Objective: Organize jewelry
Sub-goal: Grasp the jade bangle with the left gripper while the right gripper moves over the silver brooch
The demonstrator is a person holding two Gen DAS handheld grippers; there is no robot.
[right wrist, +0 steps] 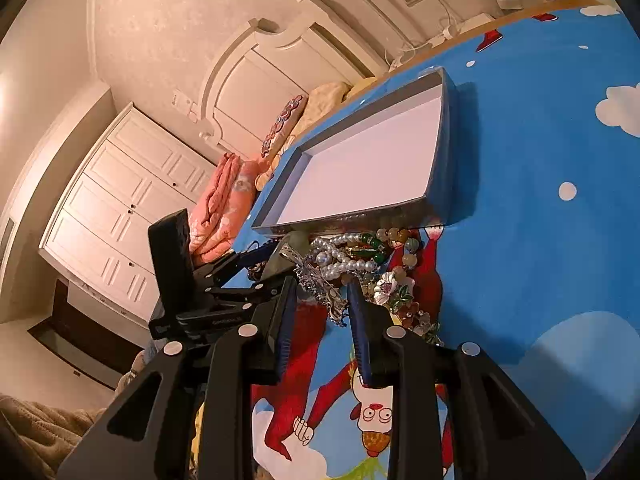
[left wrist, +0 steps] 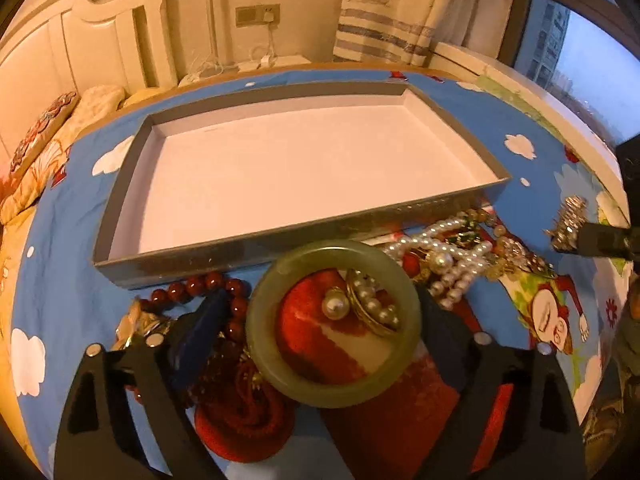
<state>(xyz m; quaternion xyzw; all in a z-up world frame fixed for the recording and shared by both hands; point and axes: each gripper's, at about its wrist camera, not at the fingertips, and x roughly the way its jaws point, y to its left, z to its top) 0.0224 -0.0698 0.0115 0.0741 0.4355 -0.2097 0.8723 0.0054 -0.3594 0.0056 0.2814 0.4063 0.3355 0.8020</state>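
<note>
While your left gripper [left wrist: 332,344] clamps the green jade bangle [left wrist: 334,390] between its blue pads, your right gripper [right wrist: 322,320] pinches a silver rhinestone piece [right wrist: 320,288] just above the cartoon-print cloth [right wrist: 540,240]. Beyond both lies the jewelry heap — pearl strands [left wrist: 444,256], red beads [left wrist: 200,286] — touching the shallow grey tray [left wrist: 168,268], whose white floor holds nothing.

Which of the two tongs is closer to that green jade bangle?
Left. The left tongs have the green bangle between their fingers. The right tongs are off to its right, holding a silver piece.
</note>
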